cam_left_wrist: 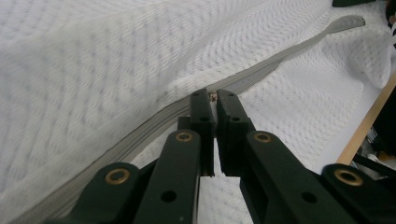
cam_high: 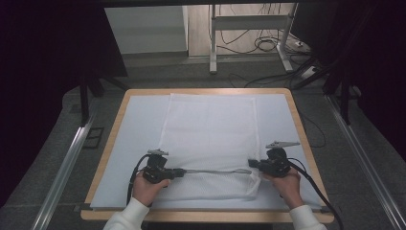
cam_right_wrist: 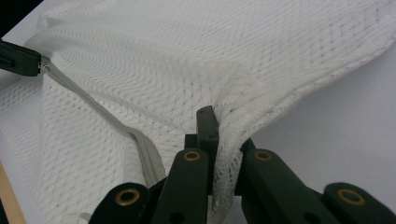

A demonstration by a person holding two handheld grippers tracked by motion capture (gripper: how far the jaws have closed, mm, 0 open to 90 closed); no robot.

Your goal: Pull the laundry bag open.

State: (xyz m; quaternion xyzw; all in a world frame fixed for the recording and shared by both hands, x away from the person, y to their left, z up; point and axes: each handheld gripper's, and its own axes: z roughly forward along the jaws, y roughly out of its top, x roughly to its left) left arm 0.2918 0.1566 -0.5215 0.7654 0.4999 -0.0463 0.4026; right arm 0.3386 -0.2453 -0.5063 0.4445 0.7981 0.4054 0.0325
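A white mesh bag point(cam_high: 210, 129) lies flat on the table, its grey zipper point(cam_high: 215, 171) running across its near end. My left gripper point(cam_high: 183, 171) is at the zipper's left end, shut on the small metal zipper pull point(cam_left_wrist: 214, 97); the closed zipper tape point(cam_left_wrist: 289, 49) stretches away from the left gripper point(cam_left_wrist: 214, 95). My right gripper point(cam_high: 251, 164) is at the bag's near right corner, shut on a bunched fold of the mesh point(cam_right_wrist: 233, 135). In the right gripper view the right gripper point(cam_right_wrist: 219, 119) pinches the fabric, and the zipper point(cam_right_wrist: 107, 116) leads off to the left gripper's tip point(cam_right_wrist: 21, 58).
The bag rests on a pale mat point(cam_high: 139, 120) over a wooden-edged table point(cam_high: 117, 120). Metal rails point(cam_high: 67, 163) run along the floor on both sides. A desk frame with cables point(cam_high: 249, 43) stands beyond the table's far edge. Dark curtains flank the scene.
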